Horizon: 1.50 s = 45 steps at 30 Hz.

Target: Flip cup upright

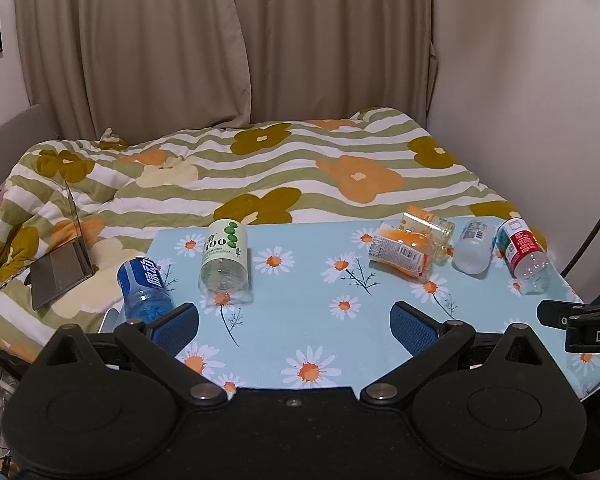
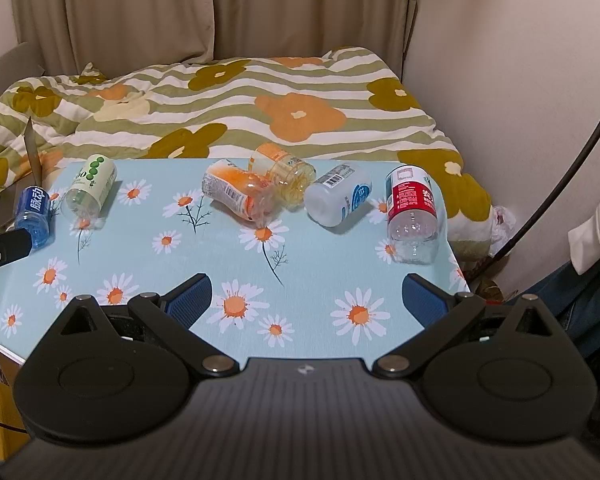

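Several cut-bottle cups lie on their sides on the daisy-print table [image 1: 300, 344] [image 2: 204, 264]. From left: a blue-label cup [image 1: 143, 286] [image 2: 33, 210], a green-label cup [image 1: 225, 258] [image 2: 90, 188], an orange-label cup [image 1: 400, 253] [image 2: 236, 192], a clear yellowish cup [image 1: 430, 230] [image 2: 284, 172], a white cup [image 1: 474, 246] [image 2: 338, 194] and a red-label cup [image 1: 524, 254] [image 2: 412, 210]. My left gripper [image 1: 294, 326] is open and empty above the near table edge, just right of the blue cup. My right gripper [image 2: 306, 298] is open and empty above the near edge.
A bed with a flowered striped quilt [image 1: 260, 168] [image 2: 260, 104] lies behind the table. A laptop [image 1: 62, 264] rests on the quilt at left. Curtains and a wall stand behind. A black cable [image 2: 560, 184] runs at right. The other gripper [image 1: 580, 322] [image 2: 0, 252] shows at the frame edge.
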### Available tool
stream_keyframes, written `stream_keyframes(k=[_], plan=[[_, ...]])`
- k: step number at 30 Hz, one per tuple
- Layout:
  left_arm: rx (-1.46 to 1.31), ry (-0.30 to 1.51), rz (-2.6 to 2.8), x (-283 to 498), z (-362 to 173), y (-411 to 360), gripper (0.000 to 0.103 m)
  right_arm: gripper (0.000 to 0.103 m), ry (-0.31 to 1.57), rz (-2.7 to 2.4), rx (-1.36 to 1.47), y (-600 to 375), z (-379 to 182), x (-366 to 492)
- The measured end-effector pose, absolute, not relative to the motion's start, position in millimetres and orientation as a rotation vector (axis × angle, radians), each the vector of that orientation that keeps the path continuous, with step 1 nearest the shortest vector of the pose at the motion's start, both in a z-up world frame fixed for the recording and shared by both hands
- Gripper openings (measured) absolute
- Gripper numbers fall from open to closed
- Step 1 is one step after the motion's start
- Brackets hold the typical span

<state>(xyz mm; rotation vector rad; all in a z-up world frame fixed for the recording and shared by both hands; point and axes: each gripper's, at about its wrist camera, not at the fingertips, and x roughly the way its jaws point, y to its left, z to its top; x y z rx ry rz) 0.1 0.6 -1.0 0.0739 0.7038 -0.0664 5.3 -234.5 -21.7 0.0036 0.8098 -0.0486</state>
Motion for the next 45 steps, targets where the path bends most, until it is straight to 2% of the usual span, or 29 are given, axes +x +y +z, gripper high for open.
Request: stream_keyframes(k=[45], plan=[[0.075,0.706,-0.068,3.0,-1.5,1.0,0.103,0.103,0.819,-0.045,0.008,-229.7,-22.4,6.4]])
